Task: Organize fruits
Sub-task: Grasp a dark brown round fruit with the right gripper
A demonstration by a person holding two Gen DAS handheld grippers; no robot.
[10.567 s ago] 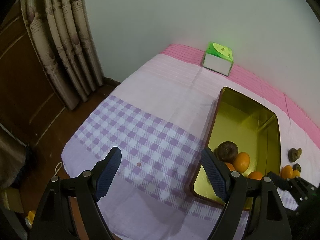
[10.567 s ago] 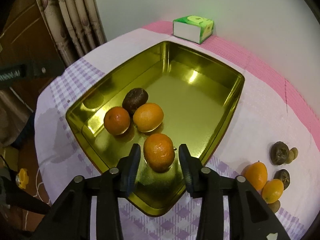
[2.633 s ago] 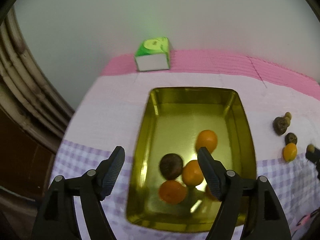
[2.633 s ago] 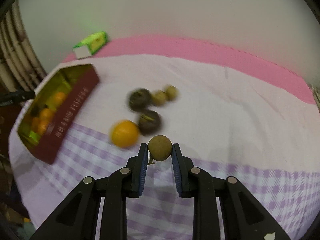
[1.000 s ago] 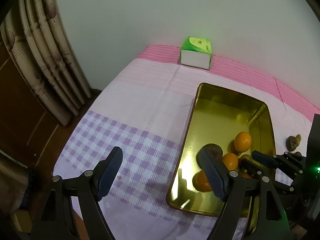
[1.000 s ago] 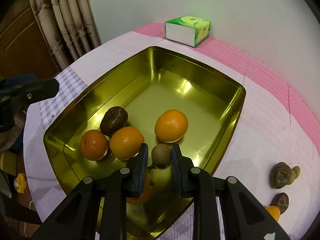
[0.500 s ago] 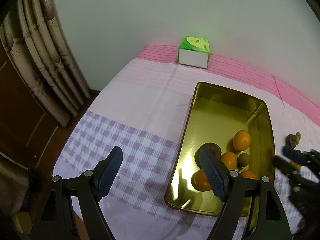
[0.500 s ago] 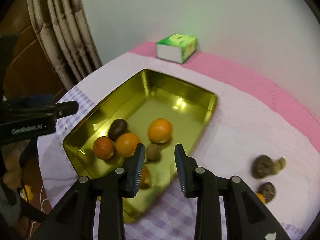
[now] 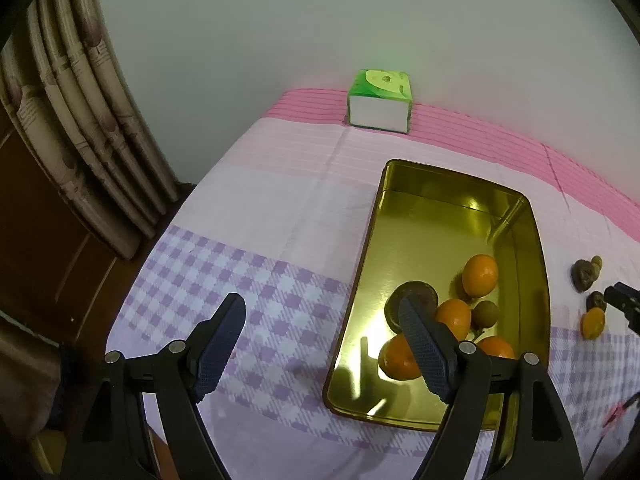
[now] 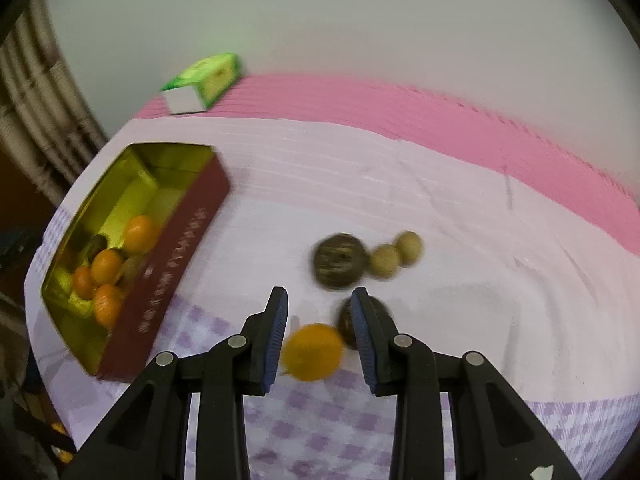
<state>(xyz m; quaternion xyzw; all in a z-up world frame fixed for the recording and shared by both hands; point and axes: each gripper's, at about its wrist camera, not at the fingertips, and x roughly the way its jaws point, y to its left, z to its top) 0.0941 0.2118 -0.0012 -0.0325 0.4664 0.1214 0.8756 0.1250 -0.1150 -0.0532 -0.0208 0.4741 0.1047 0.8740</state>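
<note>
A gold tin tray (image 9: 532,240) (image 10: 180,240) holds several oranges (image 9: 480,275), a dark fruit (image 9: 408,296) and a small brown fruit (image 9: 485,313). My left gripper (image 9: 320,344) is open and empty, low at the tray's near left corner. My right gripper (image 10: 318,322) is open and empty, right of the tray, above an orange (image 10: 313,351) on the cloth. Two dark fruits (image 10: 339,266) (image 10: 384,312) and two small tan fruits (image 10: 385,261) lie just beyond it. The view is blurred.
A green and white tissue box (image 9: 379,101) (image 10: 202,82) stands at the back by the wall. The table has a pink and purple checked cloth (image 9: 256,216). Curtains (image 9: 80,128) and the table's edge are to the left.
My right gripper let go of the small brown fruit in the tray, opened, and swung right to the loose fruits on the cloth. My left gripper barely moved.
</note>
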